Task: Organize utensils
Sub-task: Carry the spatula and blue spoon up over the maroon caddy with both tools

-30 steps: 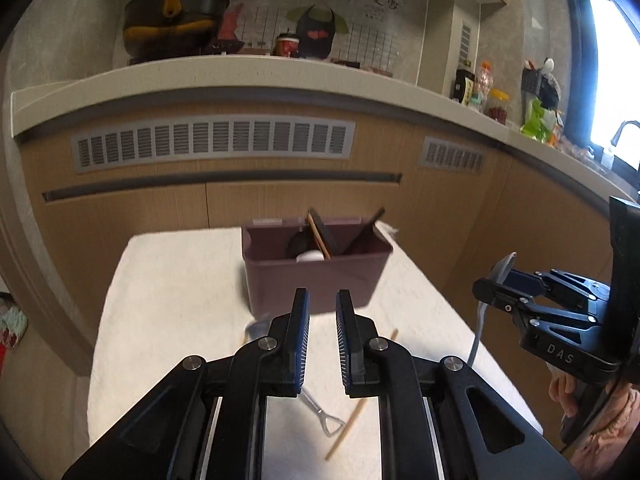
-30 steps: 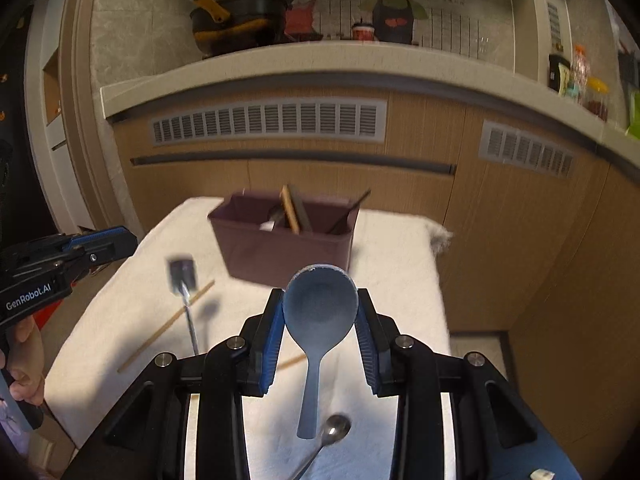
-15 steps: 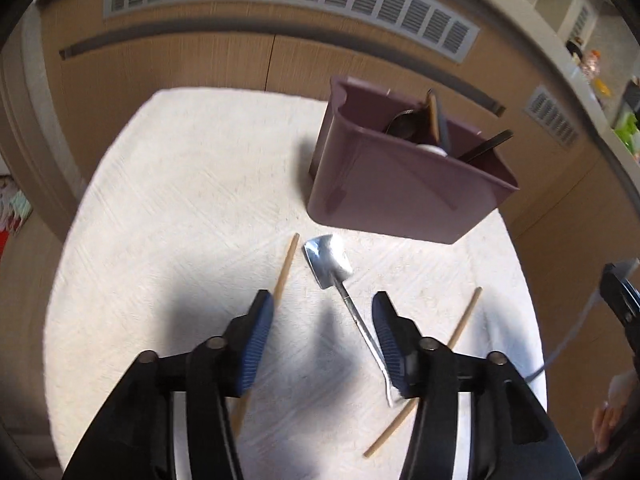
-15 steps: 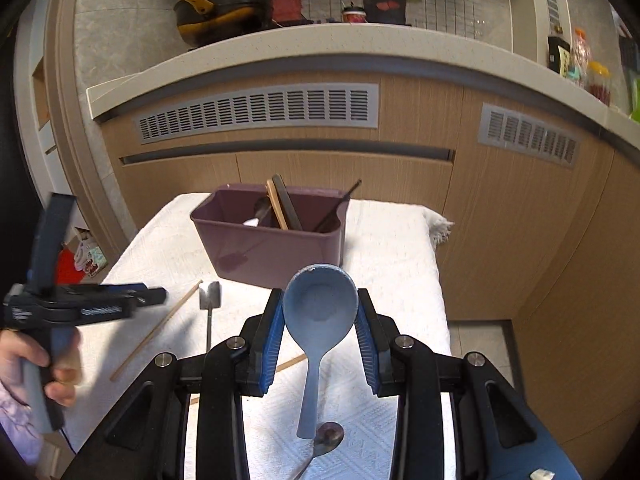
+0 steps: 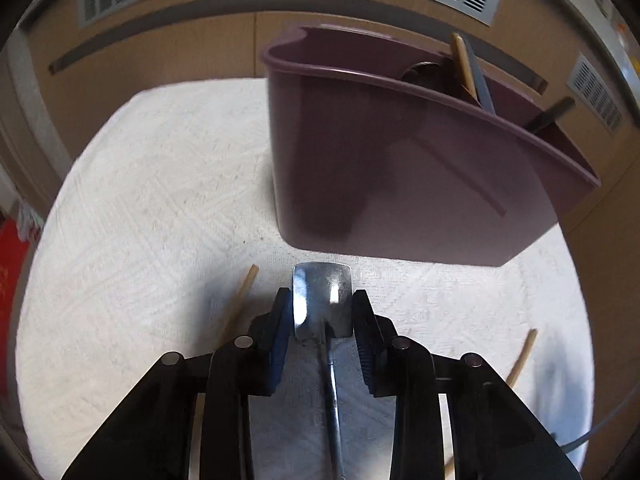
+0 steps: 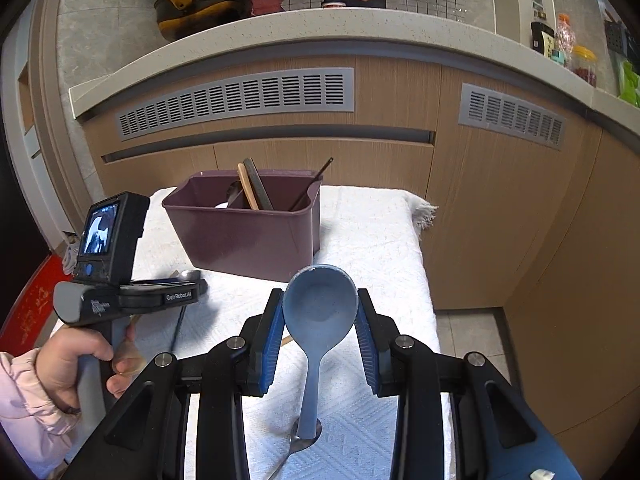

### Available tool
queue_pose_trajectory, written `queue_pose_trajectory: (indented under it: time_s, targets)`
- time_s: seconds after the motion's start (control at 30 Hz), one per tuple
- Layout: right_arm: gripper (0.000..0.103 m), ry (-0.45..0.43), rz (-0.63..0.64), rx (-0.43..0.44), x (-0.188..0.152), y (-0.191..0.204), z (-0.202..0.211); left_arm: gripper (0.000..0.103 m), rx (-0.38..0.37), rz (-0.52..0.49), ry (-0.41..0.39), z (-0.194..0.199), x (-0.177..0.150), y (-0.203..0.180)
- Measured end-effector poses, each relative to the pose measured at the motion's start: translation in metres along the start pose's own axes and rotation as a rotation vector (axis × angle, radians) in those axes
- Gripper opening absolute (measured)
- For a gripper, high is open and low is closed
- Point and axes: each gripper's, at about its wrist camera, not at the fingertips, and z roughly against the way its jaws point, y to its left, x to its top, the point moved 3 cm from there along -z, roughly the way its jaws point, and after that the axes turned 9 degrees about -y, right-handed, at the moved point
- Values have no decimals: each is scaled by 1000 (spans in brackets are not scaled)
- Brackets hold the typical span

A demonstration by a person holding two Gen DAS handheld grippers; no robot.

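Note:
My left gripper [image 5: 322, 312] is low over the white cloth, its jaws set around the bowl of a small metal shovel-shaped spoon [image 5: 322, 300]; I cannot tell whether they grip it. The purple utensil bin [image 5: 400, 168] stands just beyond it and holds chopsticks and dark utensils. My right gripper [image 6: 320, 320] is shut on a blue plastic spoon [image 6: 318, 312], held above the cloth in front of the bin [image 6: 248, 236]. The left gripper [image 6: 188, 290] shows at the left of the right wrist view.
Wooden chopsticks lie on the cloth left [image 5: 240, 304] and right [image 5: 520, 360] of the left gripper. A metal spoon [image 6: 296, 444] lies under the blue spoon's handle. Wooden cabinets [image 6: 400, 152] and a counter [image 6: 360, 28] stand behind the table.
My left gripper has dropped toward the cloth and moved forward, so the metal shovel spoon now sits between its jaws. My right gripper holds the blue spoon as before.

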Motion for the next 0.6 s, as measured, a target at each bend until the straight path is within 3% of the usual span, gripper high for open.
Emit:
queue_pose_trajectory:
  time_s: [0.07,0.13,0.27,0.37,0.4,0.43,0.47,0.5,0.6]
  targets:
    - [32,5,-6,3,-1,0,-2,15,13,-34,-23,5,-5,0]
    - [32,9,-11,8,0,0,-1,10,-24,-30,-37,14,-9,5]
    - [32,13,-6,14,-1,3,0,10,-59,-47,-74,36,-20,13]
    - [32,17,2,12,-2,5,-1,13,-91,12,-29,37,-19,21]
    - [32,21,0,14,-3,6,-2,16,-97,36,-15,36,-18,24]
    - [32,23,-3,17,-3,7,-3,27,-105,52,0,34,-14,27]
    - [32,26,-4,22,-4,7,-4,46,-115,60,14,30,-14,26]
    - [32,30,-3,24,-5,8,-5,55,-119,56,26,26,-10,21]
    - [32,37,5,19,-9,9,-7,60,-85,-3,11,16,0,5]
